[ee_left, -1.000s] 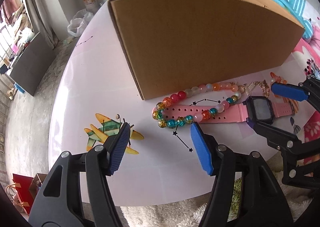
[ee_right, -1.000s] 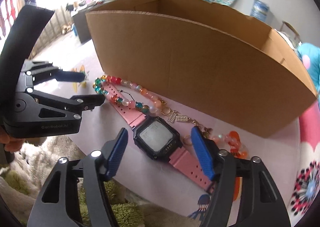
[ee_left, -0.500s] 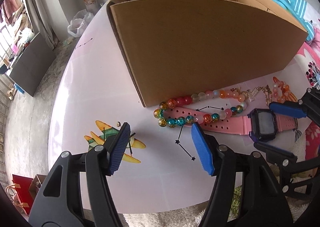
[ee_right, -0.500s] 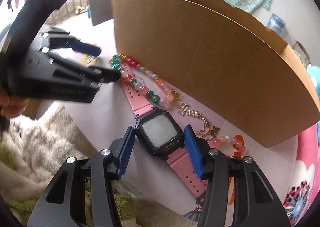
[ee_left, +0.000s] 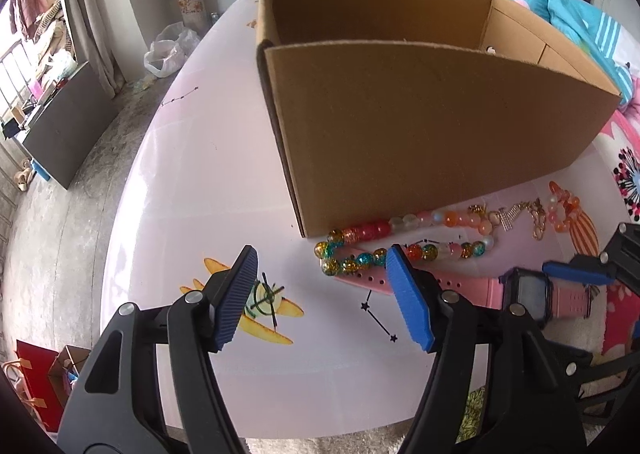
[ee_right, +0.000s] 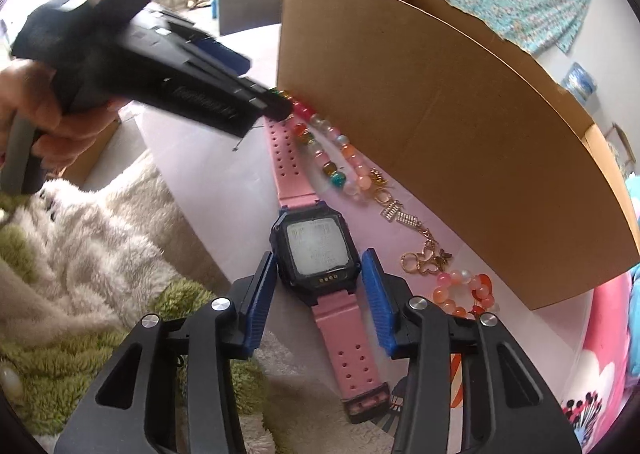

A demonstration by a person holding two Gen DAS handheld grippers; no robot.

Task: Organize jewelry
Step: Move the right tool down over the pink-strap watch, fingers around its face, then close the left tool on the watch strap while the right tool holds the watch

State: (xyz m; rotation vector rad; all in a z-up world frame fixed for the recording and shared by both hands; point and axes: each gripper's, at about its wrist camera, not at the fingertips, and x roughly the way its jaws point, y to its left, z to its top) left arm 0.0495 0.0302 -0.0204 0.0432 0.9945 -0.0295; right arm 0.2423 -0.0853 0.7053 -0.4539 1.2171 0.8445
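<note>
The right gripper [ee_right: 318,290] has been closing around a square black watch [ee_right: 316,250] on a perforated pink strap, ribbed blue pads just beside its case. The left gripper [ee_left: 320,296] gapes empty near glossy round beads [ee_left: 400,238], beside a plain cardboard box [ee_left: 420,125] whose contents are hidden.

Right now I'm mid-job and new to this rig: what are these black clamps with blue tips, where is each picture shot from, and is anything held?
They are two hand-held grippers, one in each of a person's hands. Each picture comes from a fisheye camera on one gripper, looking along its fingers. The left gripper hangs open over the pink table, holding nothing. The right gripper straddles the pink watch; its jaws have just been closing, but a gap still shows on both sides, so nothing is gripped yet. Beside the watch lie a colourful bead bracelet and a gold charm chain, along the cardboard box.
</note>
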